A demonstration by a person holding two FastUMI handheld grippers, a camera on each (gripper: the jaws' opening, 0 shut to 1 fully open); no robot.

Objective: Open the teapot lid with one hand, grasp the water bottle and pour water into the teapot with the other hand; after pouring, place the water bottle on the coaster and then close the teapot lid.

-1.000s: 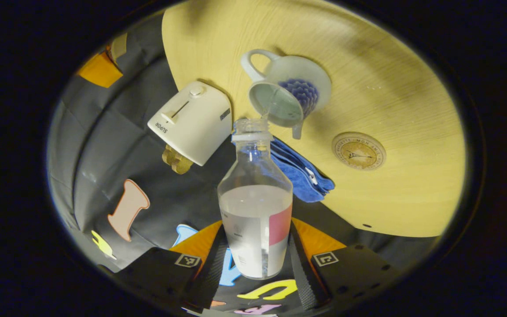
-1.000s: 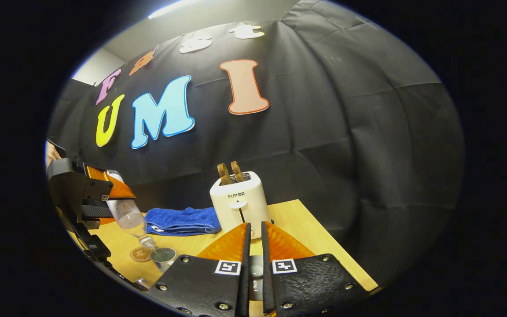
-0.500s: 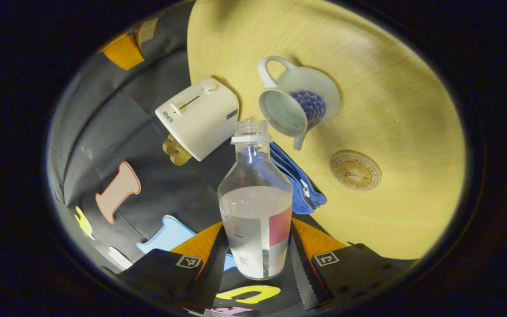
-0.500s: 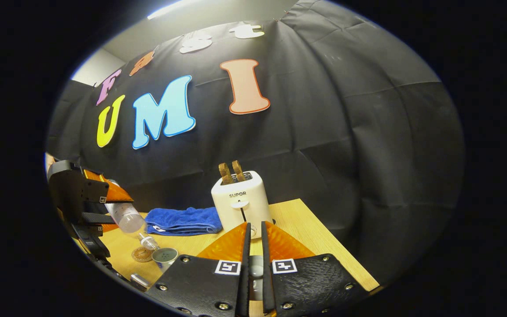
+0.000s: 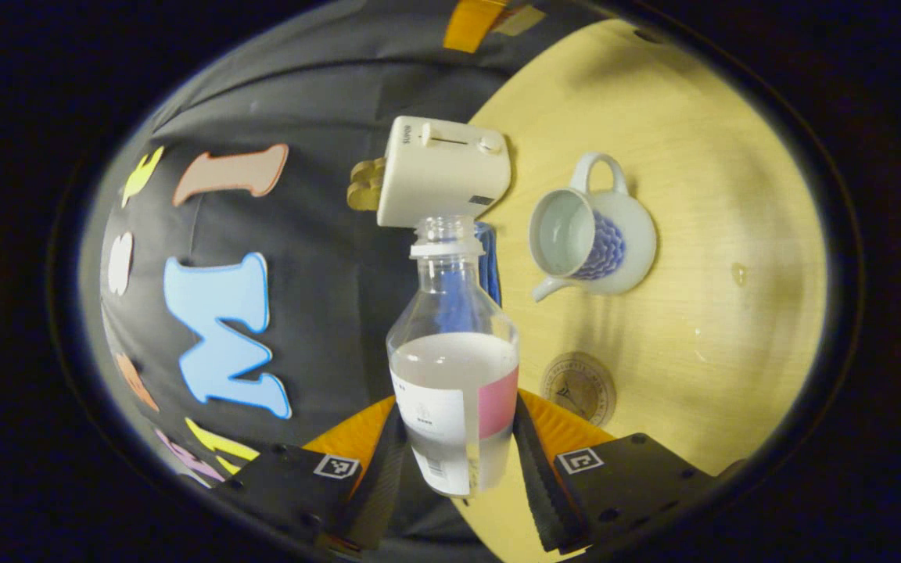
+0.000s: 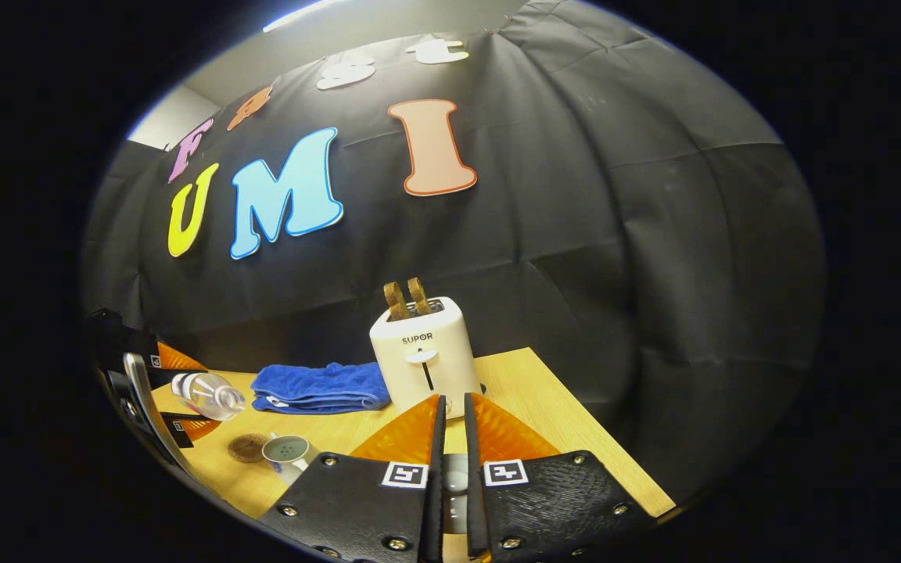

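The clear plastic water bottle with a white and pink label (image 5: 454, 375) lies along the left gripper (image 5: 454, 485), base between both fingers which pinch its sides, uncapped neck pointing away; in the right gripper view it lies nearly level above the wooden table (image 6: 544, 414). The open white teapot with blue pattern (image 5: 591, 234) stands beside the round cork coaster (image 5: 578, 389). The right gripper (image 6: 450, 489) pinches the pale teapot lid (image 6: 454, 477)

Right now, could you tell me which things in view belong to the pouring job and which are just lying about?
Job: water bottle in left gripper; open teapot; coaster; lid in right gripper.
Lying about: toaster; blue towel.
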